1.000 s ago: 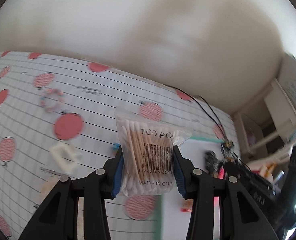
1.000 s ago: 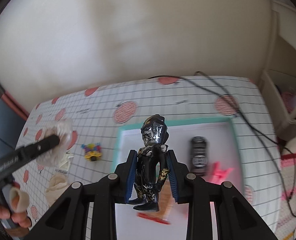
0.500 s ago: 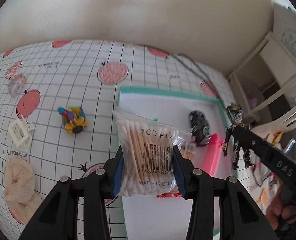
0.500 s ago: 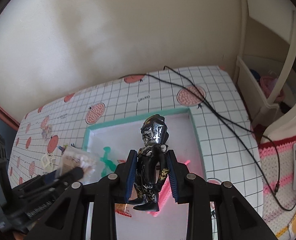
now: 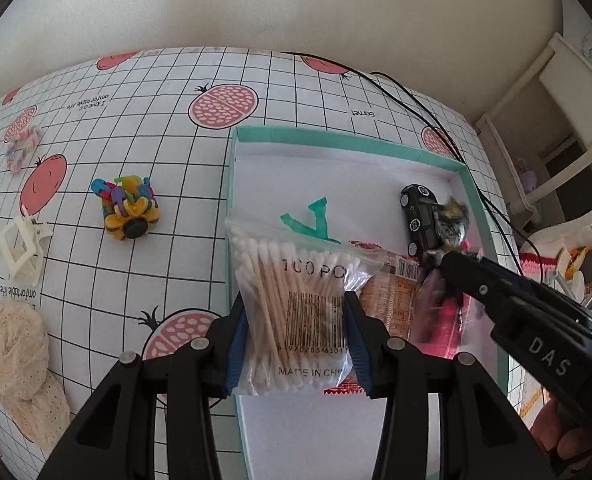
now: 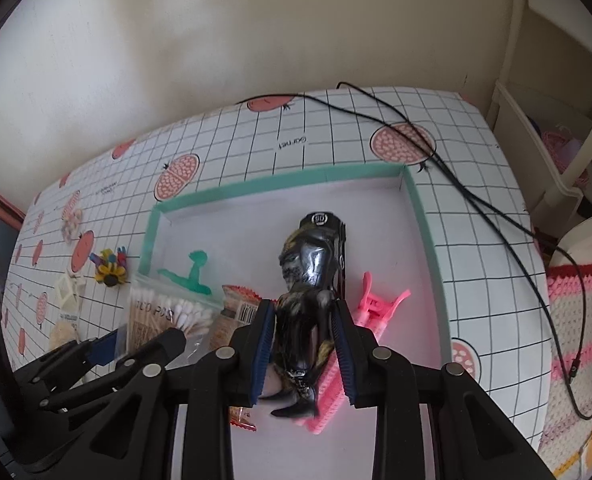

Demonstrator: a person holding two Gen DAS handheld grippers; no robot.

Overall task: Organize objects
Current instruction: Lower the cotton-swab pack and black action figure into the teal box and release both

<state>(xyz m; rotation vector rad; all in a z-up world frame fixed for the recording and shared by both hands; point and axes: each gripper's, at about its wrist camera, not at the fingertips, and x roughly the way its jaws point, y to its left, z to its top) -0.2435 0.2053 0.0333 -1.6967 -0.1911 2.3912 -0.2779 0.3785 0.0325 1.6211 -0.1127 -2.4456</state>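
Observation:
My left gripper (image 5: pixel 293 340) is shut on a clear bag of cotton swabs (image 5: pixel 296 304), held over the left edge of the teal-rimmed white tray (image 5: pixel 336 138). My right gripper (image 6: pixel 304 344) is shut on a black and gold toy figure (image 6: pixel 308 280), low over the tray (image 6: pixel 255 192). In the tray lie a black toy car (image 5: pixel 418 216), a green plastic piece (image 5: pixel 316 220), an orange snack packet (image 5: pixel 392 296) and a pink comb with a pink clip (image 6: pixel 376 308). The right gripper (image 5: pixel 452 260) shows in the left wrist view, and the bag of swabs (image 6: pixel 163 316) in the right wrist view.
On the grid-patterned tablecloth (image 5: pixel 167 128) left of the tray sit a colourful toy (image 5: pixel 127 212), a white hair clip (image 5: pixel 19 248), a cream lace scrunchie (image 5: pixel 19 364) and a pastel bracelet (image 5: pixel 21 148). A black cable (image 6: pixel 476 200) crosses the table's right side. White shelves (image 6: pixel 556 120) stand beyond.
Both grippers have dropped closer to the tray. The toy figure has tilted forward and sunk toward the black car; the swab bag has come lower over the tray's left side.

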